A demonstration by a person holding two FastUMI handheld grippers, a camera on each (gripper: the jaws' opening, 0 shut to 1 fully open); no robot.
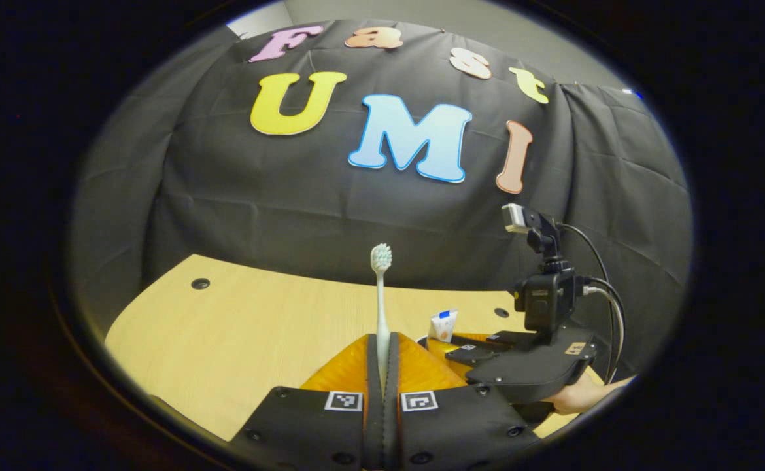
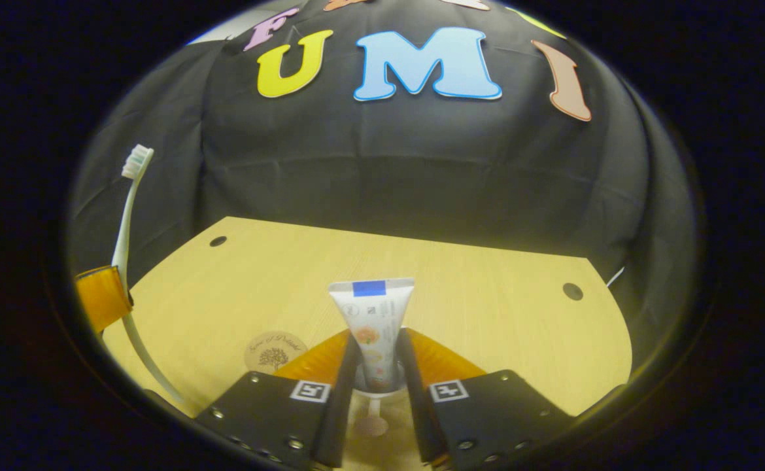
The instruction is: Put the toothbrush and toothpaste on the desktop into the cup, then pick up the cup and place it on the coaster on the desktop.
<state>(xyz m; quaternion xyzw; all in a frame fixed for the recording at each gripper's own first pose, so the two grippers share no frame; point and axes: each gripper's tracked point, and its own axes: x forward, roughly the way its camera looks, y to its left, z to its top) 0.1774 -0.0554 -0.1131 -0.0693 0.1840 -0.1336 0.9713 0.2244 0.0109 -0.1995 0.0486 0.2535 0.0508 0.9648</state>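
My left gripper point(image 1: 383, 366) is pinching the toothbrush point(image 1: 380, 288) upright, head up. My right gripper point(image 2: 374, 366) is clamping the toothpaste point(image 2: 373, 327) w/ its cap down over the cup point(image 2: 374, 392). Coaster point(image 2: 276, 352) is lying nr the tabletop's point(image 2: 487, 314) front-left edge

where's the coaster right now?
In the right gripper view, the coaster lies flat on the desk, just left of the right gripper holding the toothpaste.

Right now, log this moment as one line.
left gripper: shut on toothbrush, upright | right gripper: shut on toothpaste, over cup | coaster: bare
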